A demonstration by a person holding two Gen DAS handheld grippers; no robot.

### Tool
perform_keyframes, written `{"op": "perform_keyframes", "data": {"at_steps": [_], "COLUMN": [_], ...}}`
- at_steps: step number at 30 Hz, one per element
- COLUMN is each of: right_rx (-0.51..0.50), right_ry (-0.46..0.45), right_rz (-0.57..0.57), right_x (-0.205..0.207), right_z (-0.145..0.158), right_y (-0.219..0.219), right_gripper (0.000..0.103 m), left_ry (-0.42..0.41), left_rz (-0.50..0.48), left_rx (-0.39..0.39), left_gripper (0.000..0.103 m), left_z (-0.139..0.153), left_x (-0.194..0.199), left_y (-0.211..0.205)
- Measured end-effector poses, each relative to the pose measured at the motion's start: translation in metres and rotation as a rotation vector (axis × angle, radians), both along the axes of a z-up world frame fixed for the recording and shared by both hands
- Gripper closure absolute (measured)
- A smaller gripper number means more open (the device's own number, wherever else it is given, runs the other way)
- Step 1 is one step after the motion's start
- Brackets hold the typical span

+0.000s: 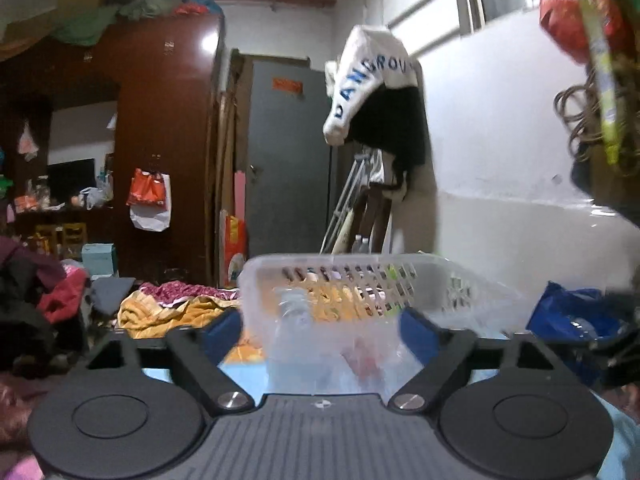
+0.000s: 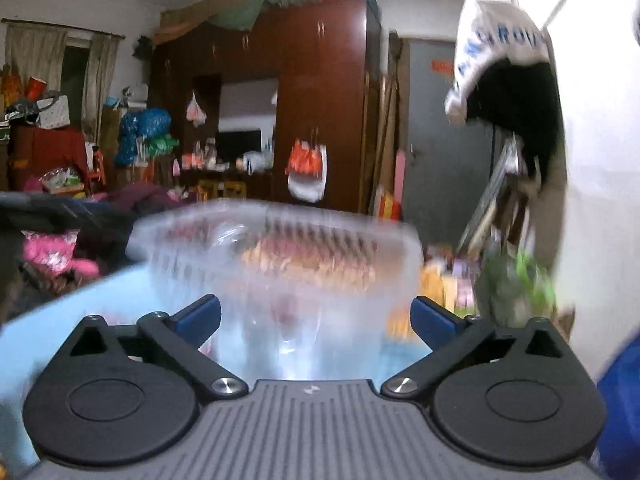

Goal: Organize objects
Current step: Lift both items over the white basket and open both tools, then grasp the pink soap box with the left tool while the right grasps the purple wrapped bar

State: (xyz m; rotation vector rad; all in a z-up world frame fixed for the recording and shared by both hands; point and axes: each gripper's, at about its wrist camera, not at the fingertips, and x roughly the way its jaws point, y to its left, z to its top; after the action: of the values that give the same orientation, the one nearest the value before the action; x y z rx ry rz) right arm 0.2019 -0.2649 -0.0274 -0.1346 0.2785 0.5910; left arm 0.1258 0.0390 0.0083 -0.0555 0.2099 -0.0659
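A: Start at the left gripper. How does it stand?

B: Its jaws are spread wide, one blue pad on each side of the near end of a clear plastic basket. Nothing is pinched; the basket's wall sits between the fingers, but I see no contact.

A: And the right gripper?

B: Also spread wide, with the same basket straight ahead. That view is badly smeared, so whether a pad touches the plastic I cannot tell.

A: Why would both face it?

B: My guess is that the basket is the collecting bin for the tidying. It rests on a pale blue bench, slotted wall upward, mouth open, so things can be dropped in. Something reddish and a clear bottle-like shape seem to lie inside, though blurred.

A: Further out?

B: A blue bag sits just right of the basket, and crumpled yellow cloth lies to the left beyond the bench.
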Motion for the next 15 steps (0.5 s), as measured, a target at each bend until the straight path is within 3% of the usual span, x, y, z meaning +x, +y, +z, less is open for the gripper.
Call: {"op": "perform_keyframes", "data": {"at_steps": [4, 7, 10, 12, 15], "right_rx": [0.125, 0.188, 0.146, 0.091, 0.094], "right_ry": [0.188, 0.234, 0.24, 0.248, 0.281], "right_rz": [-0.038, -0.047, -0.023, -0.011, 0.008], "right_x": [-0.011, -0.01, -0.005, 0.002, 0.009], "right_z": [-0.043, -0.055, -0.052, -0.052, -0.057], "right_y": [-0.038, -0.049, -0.044, -0.037, -0.035], "right_gripper": [0.0, 0.0, 0.005, 0.01, 0.019], "left_ry": [0.035, 0.048, 0.072, 0.088, 0.104], "left_rz": [-0.018, -0.027, -0.025, -0.027, -0.043], "left_rx": [-0.053, -0.071, -0.037, -0.054, -0.079], "left_gripper": [0.008, 0.008, 0.008, 0.008, 0.008], "left_z": [-0.034, -0.047, -0.051, -0.052, -0.055], "left_x": [-0.043, -0.05, -0.04, -0.032, -0.025], "left_y": [-0.002, -0.007, -0.013, -0.012, -0.011]}}
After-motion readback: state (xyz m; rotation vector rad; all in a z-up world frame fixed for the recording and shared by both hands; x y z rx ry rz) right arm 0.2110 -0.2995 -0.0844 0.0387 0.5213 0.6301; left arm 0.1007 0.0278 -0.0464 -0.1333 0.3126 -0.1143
